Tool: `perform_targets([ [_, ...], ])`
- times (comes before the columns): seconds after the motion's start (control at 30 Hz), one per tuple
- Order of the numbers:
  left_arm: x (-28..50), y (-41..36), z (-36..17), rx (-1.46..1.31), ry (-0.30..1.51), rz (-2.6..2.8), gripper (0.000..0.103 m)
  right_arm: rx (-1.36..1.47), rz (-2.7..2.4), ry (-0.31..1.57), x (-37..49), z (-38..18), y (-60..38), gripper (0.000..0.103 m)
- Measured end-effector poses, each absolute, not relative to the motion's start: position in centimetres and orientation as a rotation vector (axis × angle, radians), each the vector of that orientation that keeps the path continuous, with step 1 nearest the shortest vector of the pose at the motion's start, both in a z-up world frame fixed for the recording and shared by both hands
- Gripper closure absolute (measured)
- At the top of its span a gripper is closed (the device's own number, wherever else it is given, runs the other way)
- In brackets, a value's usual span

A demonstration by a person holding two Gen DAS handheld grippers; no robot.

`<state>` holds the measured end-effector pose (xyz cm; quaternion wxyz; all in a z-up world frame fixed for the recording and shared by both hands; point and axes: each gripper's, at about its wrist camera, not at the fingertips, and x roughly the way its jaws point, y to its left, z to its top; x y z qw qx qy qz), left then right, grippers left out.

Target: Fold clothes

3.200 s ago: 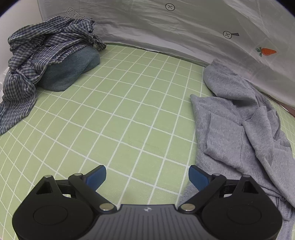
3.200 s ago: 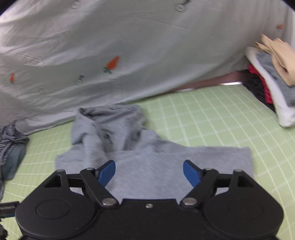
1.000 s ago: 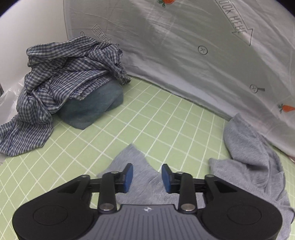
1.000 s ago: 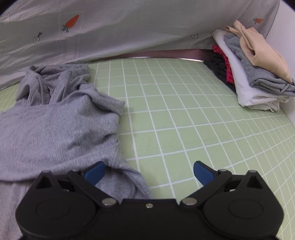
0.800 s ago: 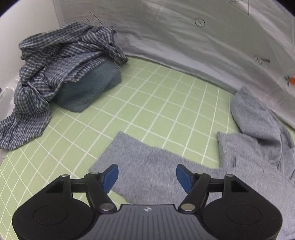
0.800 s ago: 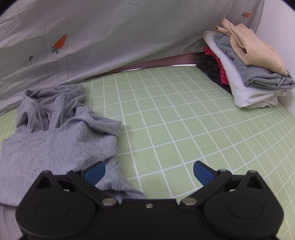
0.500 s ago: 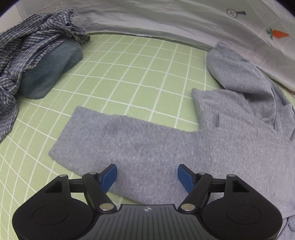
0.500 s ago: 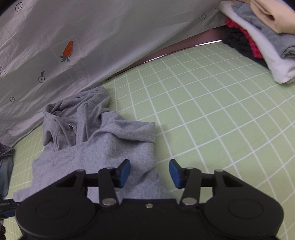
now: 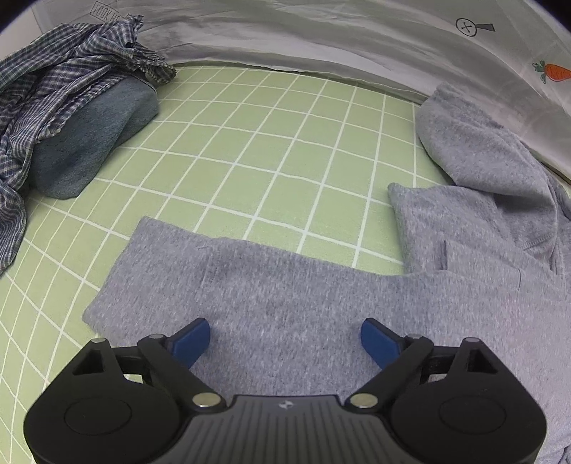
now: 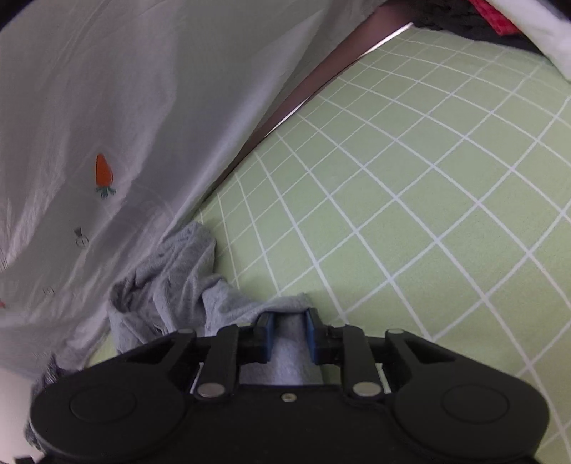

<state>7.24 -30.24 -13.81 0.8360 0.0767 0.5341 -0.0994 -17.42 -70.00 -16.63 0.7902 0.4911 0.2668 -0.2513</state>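
— What's lying under the left gripper [image 9: 285, 342] right now?

— A grey hoodie [image 9: 292, 296], soft and heathered with a fine knit grain, is lying on the mat directly ahead of and beneath the blue pads. One sleeve is stretching out flat to the claw's left as a long, blunt-ended band. The hood is bunching up ahead and to its right, rounded and creased. The jaws are opening and standing wide, with the cloth lying between them but the pads pressing on nothing.

— And the right gripper [image 10: 288, 333]?

— Its jaws are closing and are now narrow, pinching a raised fold of the same grey fabric [image 10: 285, 321] between the blue pads. More of it is crumpling into wrinkled ridges just ahead and to the left of that claw.

— What's the surface?

— A pale green mat [image 9: 249, 142] ruled with thin white grid lines is spreading out flat and smooth ahead of both claws. A wrinkled white sheet [image 10: 125, 107], printed with small orange carrots, is hanging at the far edge.

— Anything else around?

— Far ahead and left of the left claw, a blue-and-white checked shirt [image 9: 60, 78] is slumping in a loose heap over a folded, denim-coloured piece [image 9: 92, 142]. Far ahead and right of the right claw, a corner of stacked clothes [image 10: 517, 21], white, red and black, is showing at the frame's edge.
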Motion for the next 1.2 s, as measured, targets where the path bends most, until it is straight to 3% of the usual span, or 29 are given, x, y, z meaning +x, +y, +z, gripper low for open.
perform_targets([
  [0.07,7.3,-30.2,-13.9,0.166,1.127,-0.216,0.008,1.054,-0.534,0.576,-16.9,-16.7,-71.0,0.093],
  [0.2,7.4,-30.3,-14.0,0.165,1.128,-0.215,0.005,1.014,-0.479,0.626,-15.0,-16.9,-72.0,0.098],
  [0.47,7.4,-30.3,-13.8,0.166,1.141,-0.225,0.005,1.007,-0.612,0.592,-16.2,-16.4,-73.6,0.098],
  [0.57,7.2,-29.7,-13.2,0.129,1.144,-0.230,0.006,1.000,-0.716,0.596,-18.0,-15.6,-74.1,0.094],
  [0.6,7.1,-29.4,-13.0,0.117,1.142,-0.227,0.006,0.988,-0.728,0.600,-18.6,-15.3,-74.0,0.088],
  [0.7,6.9,-27.9,-12.1,0.091,1.110,-0.188,0.006,0.881,-0.723,0.673,-19.4,-14.0,-72.0,0.047],
  [0.77,6.8,-26.8,-11.6,0.097,1.089,-0.146,0.005,0.775,-0.740,0.737,-19.7,-13.4,-69.9,0.035],
  [0.8,6.8,-26.0,-11.4,0.092,1.080,-0.125,0.005,0.728,-0.754,0.762,-19.9,-13.2,-68.9,0.023],
  [0.83,6.8,-25.0,-11.3,0.078,1.076,-0.102,0.005,0.689,-0.776,0.776,-20.2,-13.0,-67.8,0.016],
  [1.2,8.2,-19.5,-11.9,-0.100,1.077,0.012,0.007,0.632,-0.878,0.876,-22.2,-12.9,-62.5,0.011],
])
